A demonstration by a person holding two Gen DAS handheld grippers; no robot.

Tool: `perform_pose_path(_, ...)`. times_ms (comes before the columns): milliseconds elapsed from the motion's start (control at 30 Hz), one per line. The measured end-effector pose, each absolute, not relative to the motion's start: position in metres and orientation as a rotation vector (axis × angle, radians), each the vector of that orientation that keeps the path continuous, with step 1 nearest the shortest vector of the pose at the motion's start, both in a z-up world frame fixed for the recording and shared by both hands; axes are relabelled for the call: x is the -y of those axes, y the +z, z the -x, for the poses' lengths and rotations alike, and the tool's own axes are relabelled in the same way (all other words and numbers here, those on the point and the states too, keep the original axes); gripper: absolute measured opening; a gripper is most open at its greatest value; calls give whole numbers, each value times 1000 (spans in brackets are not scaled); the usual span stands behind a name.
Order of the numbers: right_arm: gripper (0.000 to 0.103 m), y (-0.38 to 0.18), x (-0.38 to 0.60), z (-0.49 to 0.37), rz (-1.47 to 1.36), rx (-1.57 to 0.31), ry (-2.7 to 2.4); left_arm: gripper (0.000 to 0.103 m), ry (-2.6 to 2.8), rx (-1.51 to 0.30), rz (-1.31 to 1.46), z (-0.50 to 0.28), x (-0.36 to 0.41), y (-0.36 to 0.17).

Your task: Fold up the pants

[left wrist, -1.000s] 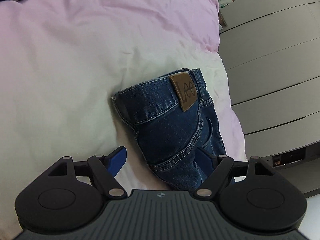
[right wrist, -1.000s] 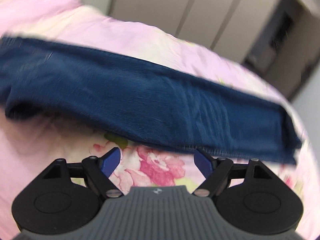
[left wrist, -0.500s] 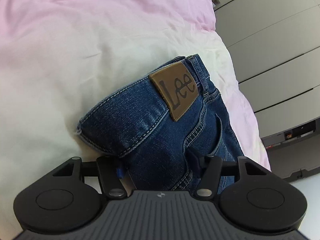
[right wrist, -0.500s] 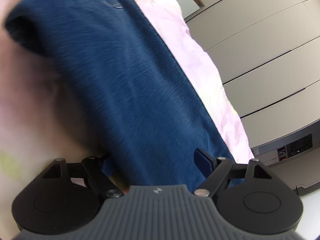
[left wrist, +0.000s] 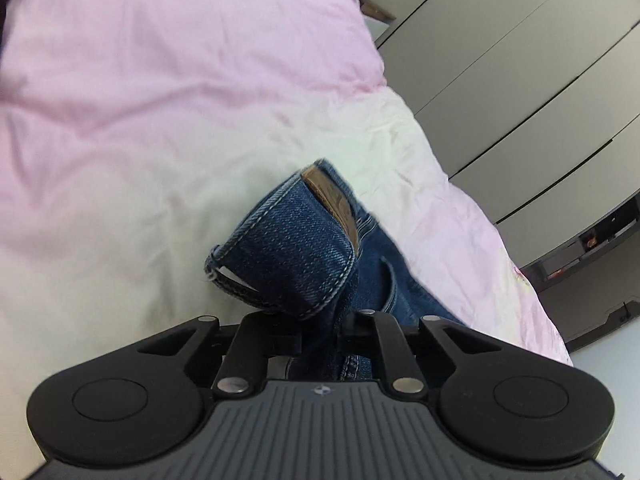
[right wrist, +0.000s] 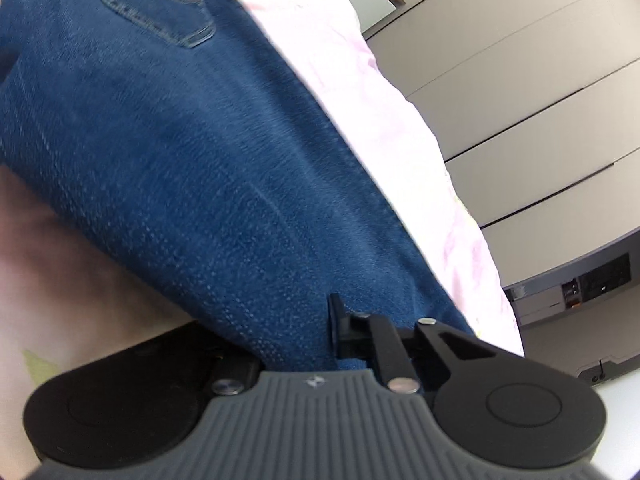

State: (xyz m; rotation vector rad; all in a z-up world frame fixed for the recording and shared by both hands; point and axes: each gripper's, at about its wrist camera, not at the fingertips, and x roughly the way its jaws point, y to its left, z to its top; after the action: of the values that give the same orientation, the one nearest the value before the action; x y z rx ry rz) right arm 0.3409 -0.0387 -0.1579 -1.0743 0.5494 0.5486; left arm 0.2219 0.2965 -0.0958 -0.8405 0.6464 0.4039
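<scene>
- The jeans (left wrist: 296,248) are seen lying on a bed covered by a pink and cream duvet (left wrist: 160,92), close to the bed's right edge, beyond which pale cabinet doors (left wrist: 520,80) are seen
- In the left wrist view the waistband is seen raised and curled over, with the brown leather patch (left wrist: 332,200) tilted on edge along its far side
- The left gripper (left wrist: 320,332) is drawn narrow, its jaws closing, and denim at the waist is clamped between them
- A back pocket seam is shown just to the right of the held fold, running down toward the gripper
- In the right wrist view a long stretch of the jeans (right wrist: 200,160) is shown running from the top left corner of the picture down to the right gripper (right wrist: 304,344)
- The right gripper's jaws are closing and stand narrow, with the dark denim pressed between them; the left finger is hidden under the cloth
- A stitched back pocket (right wrist: 156,0) is seen at the far end of that stretch
- Duvet is shown on both sides of the leg, and a dark low unit (right wrist: 580,284) is seen past the bed's right edge
</scene>
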Motion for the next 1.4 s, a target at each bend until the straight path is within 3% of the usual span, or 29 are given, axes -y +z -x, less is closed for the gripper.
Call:
perform_pose_path(300, 5, -109, 10, -269, 1037, -599, 738, 9, 496, -713, 610, -160, -361, -42)
perform_pose_path(600, 9, -134, -37, -198, 1016, -713, 764, 12, 609, -899, 570, -136, -400, -93)
perform_pose_path(700, 15, -143, -27, -208, 957, -766, 755, 23, 619, -977, 498, -143, -395, -100)
perform_pose_path(767, 37, -141, -24, -208, 917, -791, 750, 34, 609, -1019, 442, -148, -392, -91)
perform_pose_path(833, 54, -131, -12, -211, 866, -821, 757, 39, 585, -1049, 404, -149, -388, -77)
perform_pose_path(900, 62, -122, 2, -211, 840, -829, 746, 50, 560, -1080, 361, -149, -384, -59)
perform_pose_path(1200, 66, -58, 76, -205, 683, -856, 588, 54, 304, -924, 155, -144, -322, 41)
perform_pose_path(1400, 56, -19, 172, -237, 486, -882, 415, 54, 108, -833, 41, -172, -253, 57)
